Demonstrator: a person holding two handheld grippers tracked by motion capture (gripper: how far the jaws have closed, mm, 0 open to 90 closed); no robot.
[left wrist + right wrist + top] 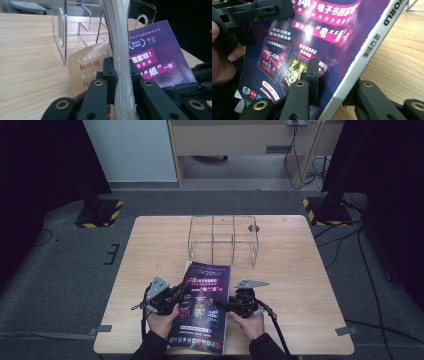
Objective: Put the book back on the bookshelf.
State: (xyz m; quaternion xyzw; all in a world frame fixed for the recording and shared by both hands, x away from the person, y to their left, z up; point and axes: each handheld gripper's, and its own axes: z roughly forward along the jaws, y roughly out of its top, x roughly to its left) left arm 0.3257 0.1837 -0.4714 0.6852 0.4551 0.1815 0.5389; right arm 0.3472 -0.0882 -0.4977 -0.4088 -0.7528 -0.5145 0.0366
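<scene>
A magazine [205, 310] with a purple cover lies at the table's near edge, between my two grippers. My left gripper [182, 292] is shut on its left, page-edge side. In the left gripper view the stack of pages [120, 37] rises between the jaws of that gripper [121, 67], with an orange-brown page [87, 67] on one side and the purple cover [155, 60] on the other. My right gripper [222, 304] is shut on the spine side. In the right gripper view its jaws [332, 82] clamp the white spine [372, 42], and the left gripper [249, 12] shows beyond.
A clear acrylic box [222, 240] with dividers stands just beyond the magazine, at the table's [300, 270] middle back, also close ahead in the left gripper view [75, 30]. Bare wood lies to both sides. Black stands with striped bases [100, 212] flank the table's far corners.
</scene>
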